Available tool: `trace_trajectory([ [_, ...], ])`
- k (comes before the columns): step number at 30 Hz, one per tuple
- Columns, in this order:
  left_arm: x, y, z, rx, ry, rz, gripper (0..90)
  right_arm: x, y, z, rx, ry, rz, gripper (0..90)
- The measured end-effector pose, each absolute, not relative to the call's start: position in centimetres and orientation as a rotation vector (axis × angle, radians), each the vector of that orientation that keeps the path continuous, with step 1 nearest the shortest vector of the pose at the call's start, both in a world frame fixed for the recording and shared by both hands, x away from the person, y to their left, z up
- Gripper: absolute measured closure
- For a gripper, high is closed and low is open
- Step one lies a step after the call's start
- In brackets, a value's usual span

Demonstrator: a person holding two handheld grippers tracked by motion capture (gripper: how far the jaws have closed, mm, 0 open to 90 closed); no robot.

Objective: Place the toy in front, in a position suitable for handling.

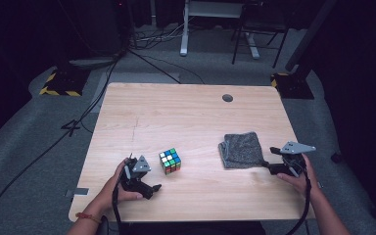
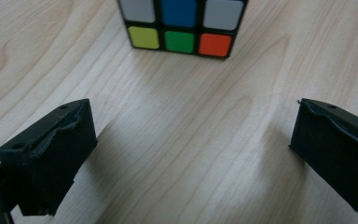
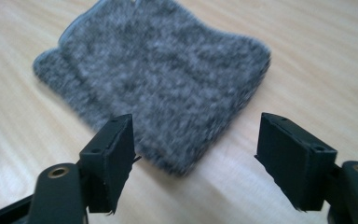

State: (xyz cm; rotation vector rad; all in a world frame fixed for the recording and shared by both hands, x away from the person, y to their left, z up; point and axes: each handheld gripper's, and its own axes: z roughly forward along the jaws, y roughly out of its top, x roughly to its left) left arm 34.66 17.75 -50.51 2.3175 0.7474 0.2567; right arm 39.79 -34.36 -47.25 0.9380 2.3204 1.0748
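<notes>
— Claws first, from the high view: where are yours?

— Left claw (image 1: pixel 152 187) sits at the lower left of the frame, low over the worktop (image 1: pixel 186 112), with the puzzle cube (image 1: pixel 170 161) just up and to the right of it, not touching. Right claw (image 1: pixel 270 157) is at the lower right, its tips just beside the right edge of the folded grey cloth (image 1: pixel 242 149).

— And in the left gripper view?

— My left claw (image 2: pixel 191 140) is spread wide, nothing but bare wood between the jaws. The cube (image 2: pixel 182 25) stands at the top centre of the frame, well clear of both jaws.

— The right gripper view?

— My right claw (image 3: pixel 196 158) is spread too, pinching nothing. The cloth (image 3: pixel 158 79) lies across the upper middle of the frame, and its near corner reaches down between the jaws. Whether the left-hand jaw touches the cloth's edge I cannot tell.
</notes>
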Motion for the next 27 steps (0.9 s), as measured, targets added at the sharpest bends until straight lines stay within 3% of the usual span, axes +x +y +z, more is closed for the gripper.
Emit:
trace_trajectory([
  [18,34.9,17.3,-50.5,2.321,0.738,0.254,0.2,41.9,-30.4,-49.1,0.866,2.436,0.964,36.6],
  [27,35.1,16.9,-50.5,2.322,0.736,0.255,0.2,41.8,-30.5,-49.4,0.919,2.483,1.027,38.5],
])
